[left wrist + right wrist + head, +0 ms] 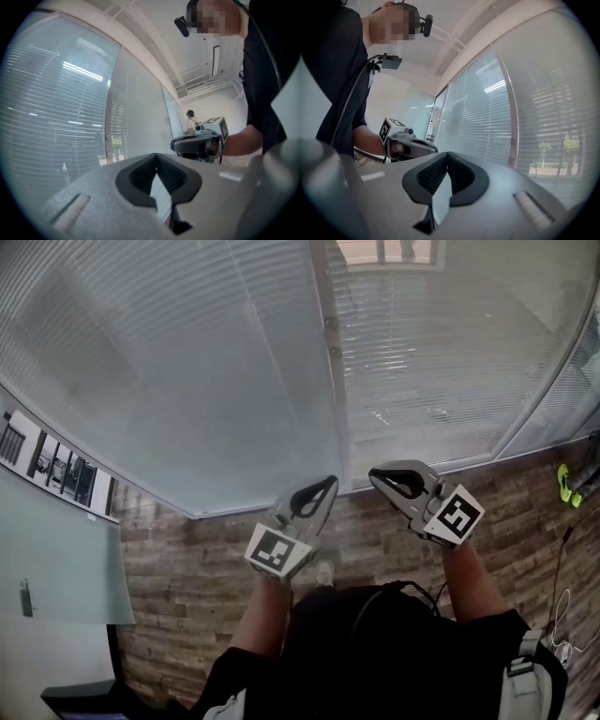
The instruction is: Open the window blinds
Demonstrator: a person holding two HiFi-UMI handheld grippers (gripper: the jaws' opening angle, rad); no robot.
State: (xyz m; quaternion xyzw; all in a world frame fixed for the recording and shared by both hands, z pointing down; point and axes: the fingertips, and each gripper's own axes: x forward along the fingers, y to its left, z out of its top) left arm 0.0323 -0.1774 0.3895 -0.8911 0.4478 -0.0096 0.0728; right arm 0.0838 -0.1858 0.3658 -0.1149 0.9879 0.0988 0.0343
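Both grippers are held level in front of the person, pointing at the window, side by side and near each other.

- left gripper (328, 484): its own view shows the jaws (156, 158) clenched tip to tip, nothing between them.
- right gripper (377, 474): jaws likewise closed on nothing (446, 157).
- window blinds (216, 371): down over the full glass, beyond both grippers and not touched. The slats on the left panel look turned flat; the right panel (431, 362) lets some outside light through. A vertical frame post (332, 362) separates the panels, just beyond the gap between the two grippers.
- Wood-pattern floor (187, 568) below; loose cables (561, 610) lie on it at far right.

Step, by my reading: approach only, no contact made, so the task is barely begun.

Risks from here:
1. No tilt wand or pull cord is clearly identifiable in any view. Thin vertical lines cross the slats, but I cannot tell whether they are ladder strings or controls; pulling the wrong one would strain the blind.
2. The jaws must part before any grasp, since closed tips would only push and bend the thin slats.
3. The grippers are close enough together to knock each other.
4. The floor cables could snag a foot when stepping right.
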